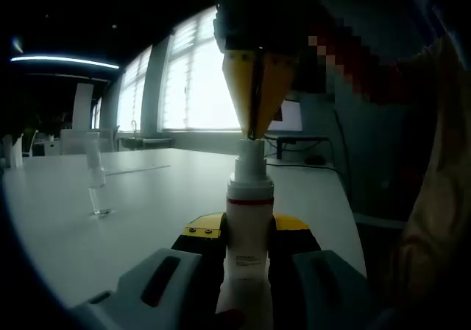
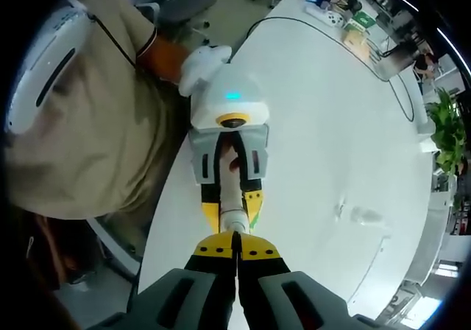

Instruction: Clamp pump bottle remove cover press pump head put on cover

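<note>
Over the white table (image 1: pixel 66 219) the left gripper (image 1: pixel 246 253) clenched the upright pump bottle (image 1: pixel 249 227), long axis vertical and head upward, while the right gripper (image 1: pixel 254 131), jaws closed together, bore on the pump head (image 1: pixel 250 153), a press best kept straight down the axis, the clear cover (image 1: pixel 96 179) standing aside.

Yellow-tipped grey tool (image 2: pixel 236 260), beige shirt (image 2: pixel 96 146)

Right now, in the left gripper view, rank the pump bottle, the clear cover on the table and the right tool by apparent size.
1. Right tool; nearness may inflate it.
2. Pump bottle.
3. Clear cover, farther off.
</note>
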Demonstrator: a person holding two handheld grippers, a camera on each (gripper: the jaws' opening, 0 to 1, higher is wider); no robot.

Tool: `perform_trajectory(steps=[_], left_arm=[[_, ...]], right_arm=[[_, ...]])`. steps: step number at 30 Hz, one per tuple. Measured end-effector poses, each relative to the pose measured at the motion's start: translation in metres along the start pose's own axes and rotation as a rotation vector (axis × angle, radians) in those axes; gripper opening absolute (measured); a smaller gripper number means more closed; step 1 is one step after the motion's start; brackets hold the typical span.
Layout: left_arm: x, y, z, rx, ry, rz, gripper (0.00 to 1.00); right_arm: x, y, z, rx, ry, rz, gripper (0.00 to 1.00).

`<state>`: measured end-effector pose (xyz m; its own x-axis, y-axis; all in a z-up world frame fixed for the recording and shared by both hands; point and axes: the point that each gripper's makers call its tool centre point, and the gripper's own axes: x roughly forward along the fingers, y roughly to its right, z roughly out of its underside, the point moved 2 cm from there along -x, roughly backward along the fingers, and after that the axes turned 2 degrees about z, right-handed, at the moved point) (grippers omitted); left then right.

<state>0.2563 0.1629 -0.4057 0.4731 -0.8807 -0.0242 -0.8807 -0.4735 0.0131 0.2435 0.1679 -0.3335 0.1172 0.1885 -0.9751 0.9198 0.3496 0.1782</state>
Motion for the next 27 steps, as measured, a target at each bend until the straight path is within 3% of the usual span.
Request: perform_trajectory(steps=[27], left_arm=[[0.0002,0.0003,-0.0002,0.000,0.000,0.000,0.13]], right_arm=[[0.0074,-0.0020,-0.0001,0.012,-0.019,-0.009,0.00]])
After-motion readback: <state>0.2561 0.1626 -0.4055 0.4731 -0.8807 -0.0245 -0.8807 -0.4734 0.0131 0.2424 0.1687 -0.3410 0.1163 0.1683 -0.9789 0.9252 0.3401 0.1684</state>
